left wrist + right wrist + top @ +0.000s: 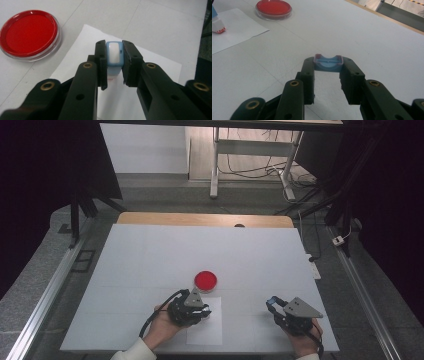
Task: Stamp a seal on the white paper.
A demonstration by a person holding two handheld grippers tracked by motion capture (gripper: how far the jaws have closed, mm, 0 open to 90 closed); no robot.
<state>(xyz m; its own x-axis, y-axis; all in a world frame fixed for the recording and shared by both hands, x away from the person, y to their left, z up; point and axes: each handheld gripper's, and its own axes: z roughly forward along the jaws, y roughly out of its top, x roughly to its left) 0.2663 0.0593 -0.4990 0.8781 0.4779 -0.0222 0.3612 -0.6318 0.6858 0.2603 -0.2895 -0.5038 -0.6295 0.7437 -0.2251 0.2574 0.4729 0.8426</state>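
Two tongs work over the white tabletop (150,255): left tongs (114,65) clamp a blue stamp (114,56) upright on the paper sheet (155,62), beside the red ink pad (29,33); right tongs (328,71) pinch the blue cap (328,63), well apart

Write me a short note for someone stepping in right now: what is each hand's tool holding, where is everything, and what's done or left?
Left gripper: shut on a light-blue stamp, pressed down on the paper sheet.
Right gripper: shut on the stamp's blue cap, held low over the table, off to the right of the paper.
Red ink pad: open, just beyond the paper.
Done: cap off, stamp on the paper.
Likely left: lift the stamp, put the cap back.
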